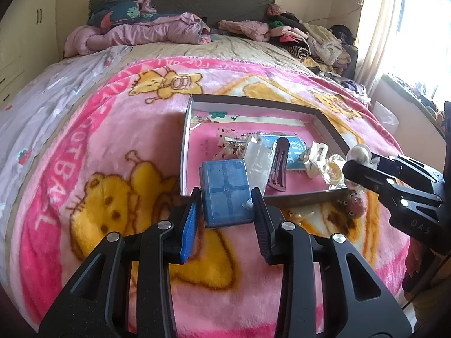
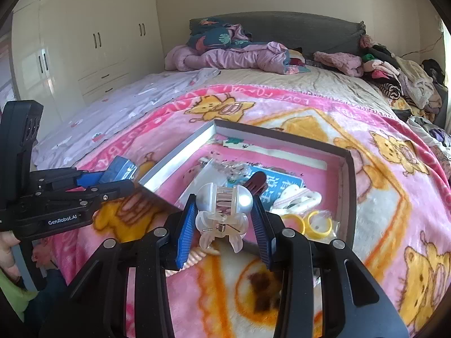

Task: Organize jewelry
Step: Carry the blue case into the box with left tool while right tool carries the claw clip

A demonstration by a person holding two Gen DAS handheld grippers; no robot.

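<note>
My left gripper (image 1: 225, 197) is shut on a small blue plastic box (image 1: 225, 191) and holds it above the near edge of a shallow cardboard tray (image 1: 186, 140). My right gripper (image 2: 224, 208) is shut on a pearl hair claw clip (image 2: 222, 205), held over the tray's near edge (image 2: 180, 152). It shows from the side in the left wrist view (image 1: 356, 169). The tray holds a dark hair clip (image 1: 277, 163), a white claw clip (image 1: 314, 155), yellow rings in a clear bag (image 2: 307, 222), a blue card (image 2: 284, 183) and small clear bags.
The tray lies on a pink cartoon blanket (image 1: 98, 146) on a bed. Small items (image 1: 352, 205) lie on the blanket by the tray's near right corner. Piles of clothes (image 1: 310, 36) sit at the bed's head and right side. Wardrobes (image 2: 84, 42) stand to the left.
</note>
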